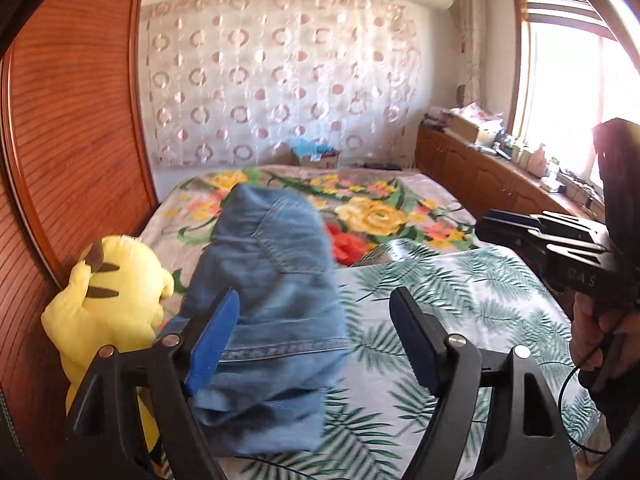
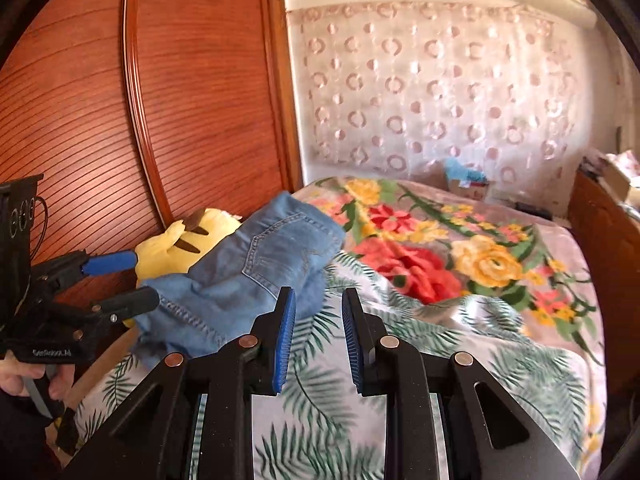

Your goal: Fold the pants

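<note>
Folded blue denim pants point(image 1: 272, 300) lie in a bundle on the palm-leaf sheet at the bed's left side, also seen in the right wrist view point(image 2: 256, 276). My left gripper point(image 1: 316, 300) is open and empty, its fingers just above the near end of the pants; it shows in the right wrist view point(image 2: 136, 280) at the left, beside the pants. My right gripper point(image 2: 319, 300) is open with a narrow gap, empty, over the sheet just right of the pants; it shows in the left wrist view point(image 1: 496, 224) at the far right.
A yellow plush toy point(image 1: 112, 300) leans against the wooden headboard point(image 1: 72, 140) left of the pants. A floral blanket point(image 2: 460, 248) covers the far bed. A wooden cabinet point(image 1: 480, 176) with clutter runs along the right by the window.
</note>
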Demonstrator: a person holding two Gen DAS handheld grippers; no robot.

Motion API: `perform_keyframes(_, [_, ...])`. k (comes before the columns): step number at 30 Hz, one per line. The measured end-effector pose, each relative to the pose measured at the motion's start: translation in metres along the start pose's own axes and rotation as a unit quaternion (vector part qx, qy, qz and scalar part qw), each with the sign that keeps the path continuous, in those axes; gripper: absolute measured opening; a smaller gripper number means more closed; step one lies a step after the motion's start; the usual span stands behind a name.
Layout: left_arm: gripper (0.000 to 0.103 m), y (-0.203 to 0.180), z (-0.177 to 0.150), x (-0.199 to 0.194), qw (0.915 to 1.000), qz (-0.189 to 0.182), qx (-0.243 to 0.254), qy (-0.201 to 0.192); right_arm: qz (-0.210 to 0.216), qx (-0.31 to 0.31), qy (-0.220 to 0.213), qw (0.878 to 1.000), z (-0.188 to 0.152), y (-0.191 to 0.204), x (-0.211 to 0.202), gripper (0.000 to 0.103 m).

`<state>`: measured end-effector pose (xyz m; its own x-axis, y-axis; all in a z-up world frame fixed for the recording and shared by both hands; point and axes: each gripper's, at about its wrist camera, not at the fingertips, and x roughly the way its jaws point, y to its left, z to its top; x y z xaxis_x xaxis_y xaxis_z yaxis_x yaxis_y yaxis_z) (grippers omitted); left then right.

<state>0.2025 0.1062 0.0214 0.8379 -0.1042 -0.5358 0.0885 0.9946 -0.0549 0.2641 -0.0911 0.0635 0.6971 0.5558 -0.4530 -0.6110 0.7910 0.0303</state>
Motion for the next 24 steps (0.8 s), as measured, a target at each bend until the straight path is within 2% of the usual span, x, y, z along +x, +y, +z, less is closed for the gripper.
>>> perform_keyframes(4, [0.082, -0.023, 0.004, -0.019, 0.9997, -0.008, 0.014, -0.020, -0.025, 0.004, -0.015, 1.000, -0.013, -0.001, -0.044, 0.025])
perform_keyframes(7, [0.090, -0.040, 0.006, -0.033, 0.9989, -0.011, 0.025, -0.037, -0.039, 0.009, -0.027, 0.999, -0.023, 0.000, -0.075, 0.025])
perform_keyframes(13, [0.091, -0.067, 0.007, -0.056, 0.9976, -0.009, 0.035, -0.060, -0.076, 0.024, -0.051, 0.996, -0.049, 0.010, -0.137, 0.025])
perform_keyframes(20, [0.091, -0.093, 0.001, -0.080, 0.9959, -0.007, 0.037, -0.082, -0.111, 0.038, -0.070, 0.991, -0.071, 0.033, -0.177, 0.047])
perform_keyframes(24, [0.091, -0.102, -0.004, -0.092, 0.9956, -0.018, 0.034, -0.085, -0.127, 0.042, -0.082, 0.988, -0.086, 0.048, -0.200, 0.053])
